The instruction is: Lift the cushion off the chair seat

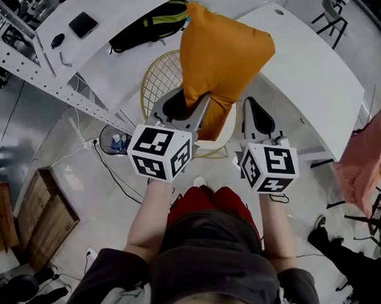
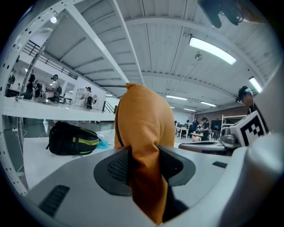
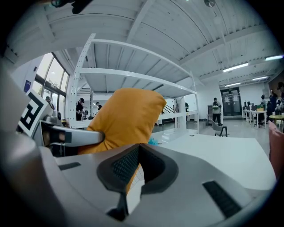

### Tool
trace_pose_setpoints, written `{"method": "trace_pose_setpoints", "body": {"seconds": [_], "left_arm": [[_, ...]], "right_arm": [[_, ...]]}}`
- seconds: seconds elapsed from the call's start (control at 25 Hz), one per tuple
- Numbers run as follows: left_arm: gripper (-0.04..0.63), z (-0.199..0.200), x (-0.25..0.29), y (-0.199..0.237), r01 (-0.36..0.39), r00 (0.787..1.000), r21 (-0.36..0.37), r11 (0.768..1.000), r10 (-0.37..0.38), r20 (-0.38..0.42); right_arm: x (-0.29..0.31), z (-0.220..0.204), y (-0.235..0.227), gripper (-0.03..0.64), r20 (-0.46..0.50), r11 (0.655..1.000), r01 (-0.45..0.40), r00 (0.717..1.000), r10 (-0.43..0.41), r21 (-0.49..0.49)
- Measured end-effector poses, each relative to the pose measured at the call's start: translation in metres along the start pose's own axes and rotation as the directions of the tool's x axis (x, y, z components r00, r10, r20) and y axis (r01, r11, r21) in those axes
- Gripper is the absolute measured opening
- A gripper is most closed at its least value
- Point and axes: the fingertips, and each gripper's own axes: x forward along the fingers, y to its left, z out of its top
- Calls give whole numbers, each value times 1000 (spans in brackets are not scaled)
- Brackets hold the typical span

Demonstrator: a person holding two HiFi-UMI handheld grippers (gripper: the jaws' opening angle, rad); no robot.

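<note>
Cushion (image 1: 223,52) clamped in our left gripper (image 1: 192,108), right gripper (image 1: 252,110) gaping empty; mid-lift, next we raise it clear of the chair (image 1: 159,77).

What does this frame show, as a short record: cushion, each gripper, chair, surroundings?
cushion: orange, bulk standing up over the chair
left gripper: shut on the cushion's bunched edge
right gripper: jaws slightly apart, nothing between them, just right of the cushion
wire chair: under the cushion; contact with the seat cannot be seen
white table: behind the chair, black backpack lying on it
</note>
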Motion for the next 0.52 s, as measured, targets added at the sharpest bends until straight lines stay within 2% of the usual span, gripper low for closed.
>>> {"method": "trace_pose_setpoints", "body": {"seconds": [0.52], "left_arm": [[170, 5, 5, -25, 6, 1000, 14, 1000, -6, 11]], "right_arm": [[-19, 6, -26, 17, 31, 1000, 30, 999, -30, 3]]}}
